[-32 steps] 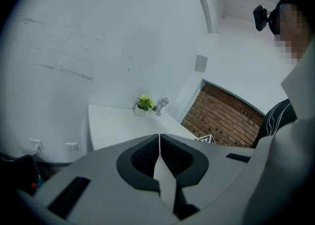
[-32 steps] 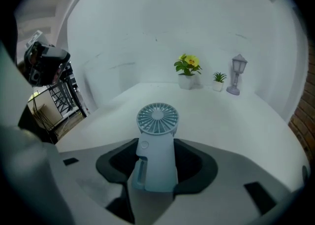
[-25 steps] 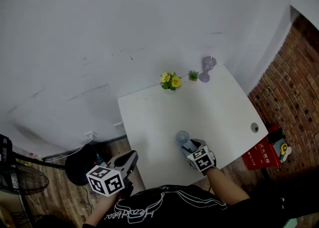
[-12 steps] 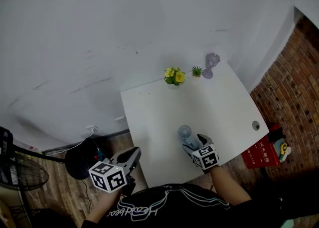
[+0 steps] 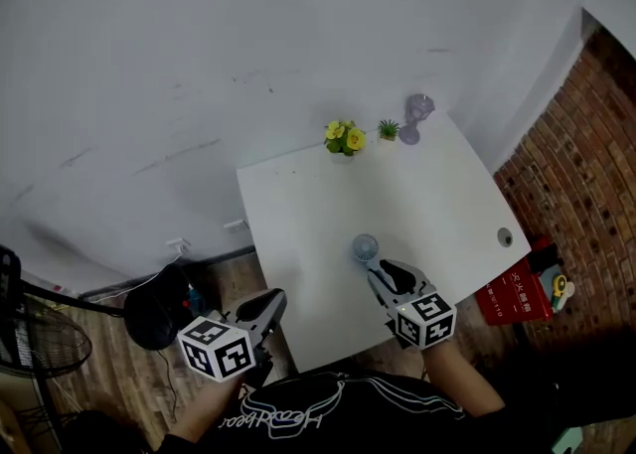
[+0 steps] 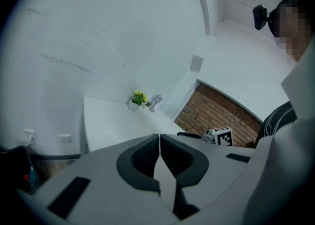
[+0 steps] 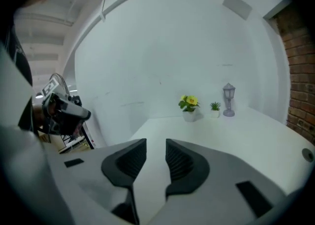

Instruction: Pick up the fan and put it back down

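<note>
Toward the near edge of the white bench [image 5: 328, 206] sits the small pale-blue fan [image 5: 365, 247], its round head turned up to the head camera and a short stem running back toward the person. It is too small in that view to say whether it stands on a base or lies flat. The right claw [image 7: 156, 146] hangs just behind the fan. Its jaws have just been closing and now stand a narrow gap apart with nothing between them, only bare bench showing beyond. The left claw [image 6: 159, 140] is off the bench's left side, over the wooden floor, with its pads pressed together and nothing in them. Well away at the far edge stand the yellow flowers [image 5: 344, 136], a little green plant [image 5: 388, 128] and a lamp ornament [image 5: 416, 117], none of them in the way. The fan looks like light, stiff plastic that should lift with little effort. Its smooth shell may slip, though, and the thin guard round the blades would likely flex or crack under a squeeze. The stem just below the head looks like the best place to take hold, gripped squarely so the heavier head does not swing.
</note>
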Demonstrator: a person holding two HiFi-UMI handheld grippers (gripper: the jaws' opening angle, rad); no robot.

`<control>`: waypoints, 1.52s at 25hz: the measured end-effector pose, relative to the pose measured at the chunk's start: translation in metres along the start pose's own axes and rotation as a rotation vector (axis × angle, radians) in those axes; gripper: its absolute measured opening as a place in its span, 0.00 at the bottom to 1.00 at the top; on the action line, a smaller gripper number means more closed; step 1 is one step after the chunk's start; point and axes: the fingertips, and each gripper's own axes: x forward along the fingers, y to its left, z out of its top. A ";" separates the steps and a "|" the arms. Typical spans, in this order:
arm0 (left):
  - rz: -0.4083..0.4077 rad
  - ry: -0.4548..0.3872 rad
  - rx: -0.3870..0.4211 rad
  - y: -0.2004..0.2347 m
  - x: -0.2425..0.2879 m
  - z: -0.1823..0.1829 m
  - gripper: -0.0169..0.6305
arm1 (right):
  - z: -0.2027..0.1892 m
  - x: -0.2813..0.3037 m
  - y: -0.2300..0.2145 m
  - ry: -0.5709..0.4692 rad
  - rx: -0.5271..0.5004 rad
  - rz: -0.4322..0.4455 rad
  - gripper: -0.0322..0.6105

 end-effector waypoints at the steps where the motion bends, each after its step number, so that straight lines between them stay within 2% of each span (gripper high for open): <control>1: -0.010 0.000 -0.004 -0.002 0.000 -0.002 0.08 | 0.006 -0.006 0.007 -0.023 0.002 0.017 0.23; 4: -0.036 0.003 -0.012 -0.009 0.001 -0.009 0.08 | 0.015 -0.023 0.029 -0.061 -0.004 0.069 0.06; 12: -0.108 -0.013 0.017 -0.040 0.000 -0.007 0.08 | 0.041 -0.059 0.083 -0.138 0.055 0.298 0.05; 16: -0.123 -0.045 0.045 -0.055 -0.007 0.004 0.08 | 0.052 -0.067 0.091 -0.159 0.015 0.305 0.05; 20: -0.119 -0.073 0.083 -0.065 -0.013 0.014 0.08 | 0.066 -0.071 0.093 -0.196 0.036 0.339 0.05; 27: -0.095 -0.099 0.102 -0.073 -0.018 0.022 0.08 | 0.080 -0.074 0.096 -0.214 0.009 0.381 0.05; 38: -0.080 -0.092 0.120 -0.078 -0.006 0.029 0.08 | 0.088 -0.067 0.088 -0.210 -0.006 0.415 0.05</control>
